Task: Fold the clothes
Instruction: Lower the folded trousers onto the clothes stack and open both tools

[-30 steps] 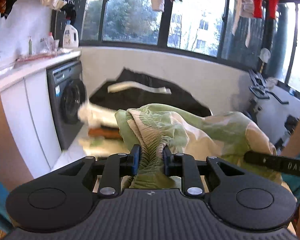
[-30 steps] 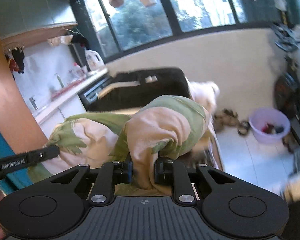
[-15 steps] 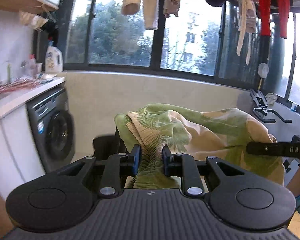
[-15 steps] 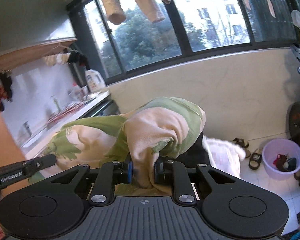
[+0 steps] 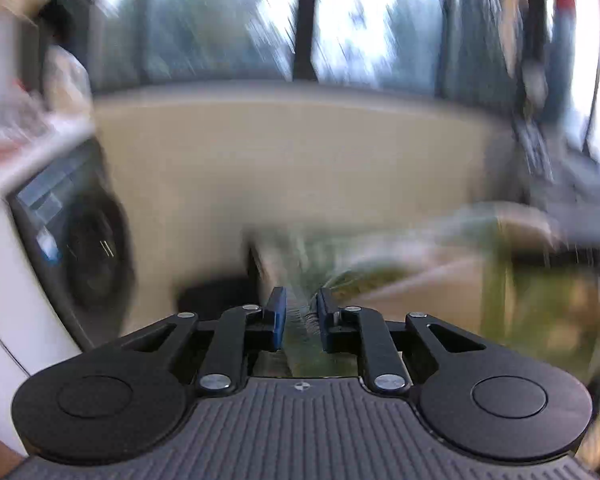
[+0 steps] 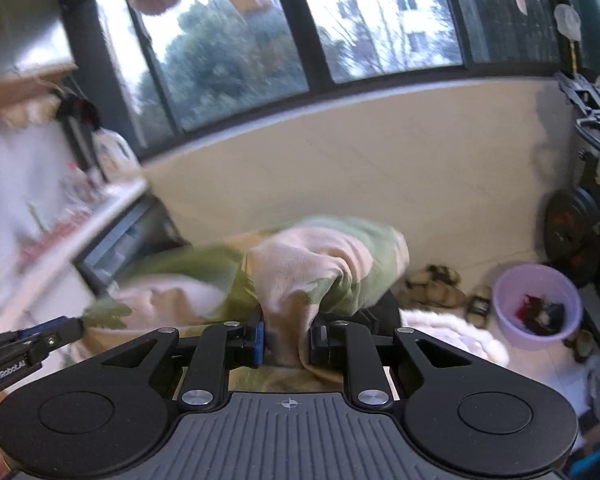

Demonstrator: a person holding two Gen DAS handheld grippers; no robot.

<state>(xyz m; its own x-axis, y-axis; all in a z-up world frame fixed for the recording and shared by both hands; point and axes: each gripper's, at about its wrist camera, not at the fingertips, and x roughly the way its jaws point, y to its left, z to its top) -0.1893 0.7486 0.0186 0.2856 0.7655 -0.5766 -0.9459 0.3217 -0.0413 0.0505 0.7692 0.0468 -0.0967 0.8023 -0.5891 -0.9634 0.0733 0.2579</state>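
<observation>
Gripping green-cream garment [image 6: 332, 264] w/ both hand-held grippers, left [image 5: 301, 314] & right [image 6: 286, 334], left view badly blurred.

Both grippers are raised and level, the left gripper [image 5: 301, 316] with its jaws clamped on a green and cream garment [image 6: 332, 264], the right gripper [image 6: 287, 336] pinching another fold of it.

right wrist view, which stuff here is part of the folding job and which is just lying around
Part of the job:
- green and cream patterned garment
- right gripper, shut on it
- left gripper, shut on it

Just lying about:
- lilac plastic basin
- brown slippers
- white detergent jug
- black exercise bike
</observation>
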